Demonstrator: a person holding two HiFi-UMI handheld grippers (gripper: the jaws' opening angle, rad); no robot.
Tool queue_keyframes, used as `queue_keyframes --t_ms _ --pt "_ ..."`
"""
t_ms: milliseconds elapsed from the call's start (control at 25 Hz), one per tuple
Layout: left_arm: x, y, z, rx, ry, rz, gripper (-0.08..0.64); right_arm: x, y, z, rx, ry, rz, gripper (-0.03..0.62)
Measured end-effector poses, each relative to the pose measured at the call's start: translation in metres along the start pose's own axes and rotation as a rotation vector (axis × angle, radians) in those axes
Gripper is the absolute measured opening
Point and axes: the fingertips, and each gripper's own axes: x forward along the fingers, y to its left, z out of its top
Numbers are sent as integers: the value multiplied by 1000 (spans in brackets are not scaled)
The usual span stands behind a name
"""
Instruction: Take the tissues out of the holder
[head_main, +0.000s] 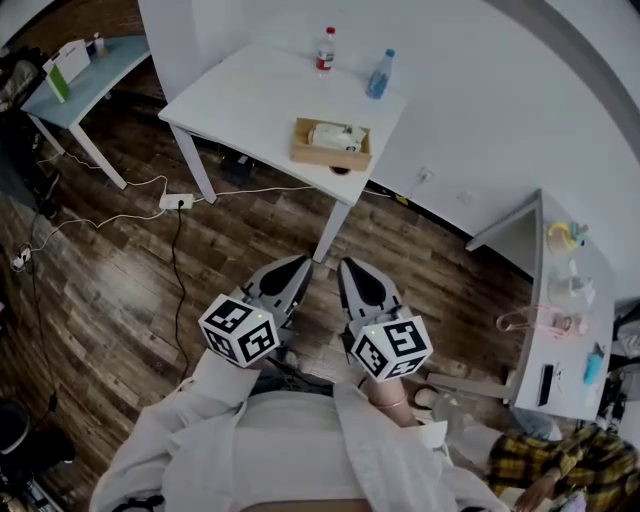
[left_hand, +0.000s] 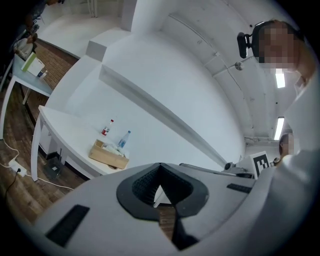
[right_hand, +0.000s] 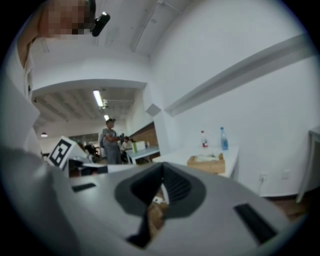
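Note:
A wooden holder (head_main: 331, 147) with white tissues (head_main: 336, 135) in it stands near the front edge of the white table (head_main: 250, 95). It also shows small in the left gripper view, holder (left_hand: 108, 155), and in the right gripper view, holder (right_hand: 206, 163). My left gripper (head_main: 303, 262) and right gripper (head_main: 345, 265) hang side by side close to my body, over the wood floor and well short of the table. Both point toward the table, shut with nothing between their jaws.
A red-labelled bottle (head_main: 325, 50) and a blue bottle (head_main: 380, 74) stand behind the holder. A power strip (head_main: 178, 201) and cables lie on the floor at the left. A blue side table (head_main: 95, 75) stands far left, a white shelf (head_main: 565, 300) with small items at the right. People stand far off (right_hand: 109, 141).

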Motion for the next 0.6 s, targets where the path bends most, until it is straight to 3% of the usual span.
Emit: queue_keyframes --t_ms 200,600 --pt "30 36 9 1 19 8 15 32 -26 0 -5 13 -28 9" --pt "116 116 76 55 18 -10 15 130 -86 43 -86 7 -94 9"
